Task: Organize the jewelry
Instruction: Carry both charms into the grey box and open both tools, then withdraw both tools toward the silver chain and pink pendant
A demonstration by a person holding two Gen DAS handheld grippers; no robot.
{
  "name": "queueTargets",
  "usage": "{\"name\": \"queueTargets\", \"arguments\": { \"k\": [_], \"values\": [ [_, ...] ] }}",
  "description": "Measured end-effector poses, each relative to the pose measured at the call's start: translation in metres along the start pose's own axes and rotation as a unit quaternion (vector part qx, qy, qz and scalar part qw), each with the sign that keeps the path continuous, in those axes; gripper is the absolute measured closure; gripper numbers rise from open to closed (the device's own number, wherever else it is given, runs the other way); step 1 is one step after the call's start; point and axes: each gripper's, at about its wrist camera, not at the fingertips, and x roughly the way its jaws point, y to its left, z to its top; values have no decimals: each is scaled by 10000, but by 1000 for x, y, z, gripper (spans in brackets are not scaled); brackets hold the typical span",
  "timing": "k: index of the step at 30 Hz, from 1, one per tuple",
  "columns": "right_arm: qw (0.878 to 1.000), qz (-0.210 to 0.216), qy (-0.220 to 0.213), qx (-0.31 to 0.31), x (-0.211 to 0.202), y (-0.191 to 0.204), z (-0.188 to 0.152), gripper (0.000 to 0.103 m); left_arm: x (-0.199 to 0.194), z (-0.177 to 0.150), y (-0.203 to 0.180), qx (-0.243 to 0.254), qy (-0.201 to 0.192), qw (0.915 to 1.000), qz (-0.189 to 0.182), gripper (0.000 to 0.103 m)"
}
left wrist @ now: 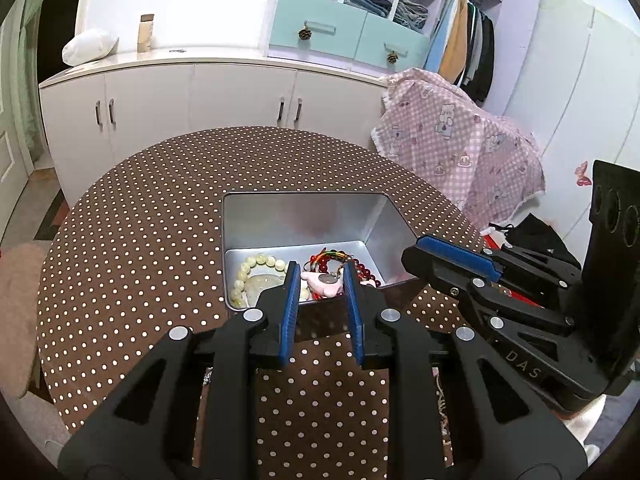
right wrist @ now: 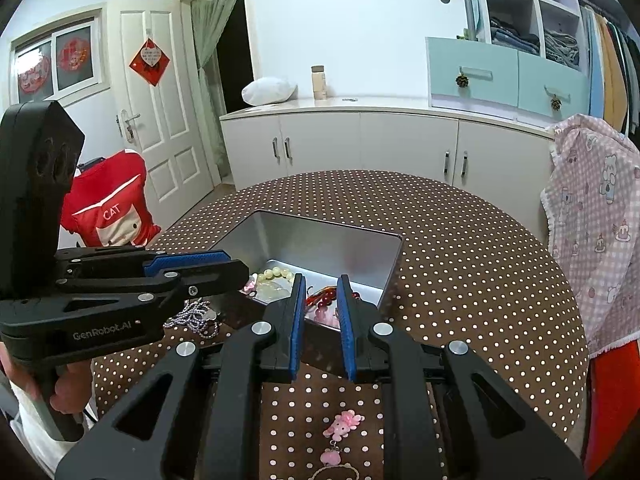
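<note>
An open silver tin [left wrist: 304, 216] stands on the dotted table. In it lie a pale bead bracelet [left wrist: 248, 268], a red bead bracelet [left wrist: 364, 270] and a pink charm [left wrist: 324, 284]. My left gripper [left wrist: 322, 276] hovers over the tin's near edge, jaws slightly apart with nothing between them. My right gripper [right wrist: 322, 292] hangs beside it, also narrowly open and holding nothing; it also shows side-on as the right gripper [left wrist: 420, 248]. On the cloth outside the tin [right wrist: 320, 240] lie a silvery bead chain [right wrist: 200, 320] and a pink flower charm chain [right wrist: 344, 424].
The round table [right wrist: 480, 260] has a brown polka-dot cloth. A pink checked cloth [left wrist: 460, 140] hangs over a chair to the right, and a red cat cushion [right wrist: 108, 208] sits to the left. White cabinets [left wrist: 200, 100] stand behind. A hand [right wrist: 60, 396] grips the left tool.
</note>
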Motion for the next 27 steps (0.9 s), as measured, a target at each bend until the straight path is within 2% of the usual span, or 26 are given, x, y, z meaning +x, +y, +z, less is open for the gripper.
{"name": "queueTargets", "arguments": {
  "k": [20, 27],
  "values": [
    [9999, -105, -44, 67, -15, -2, -5, 88, -2, -2, 0, -64, 23, 9999, 145, 80],
    [9996, -206, -103, 132, -27, -4, -10, 84, -10, -6, -6, -8, -31, 9997, 243, 80]
  ]
}}
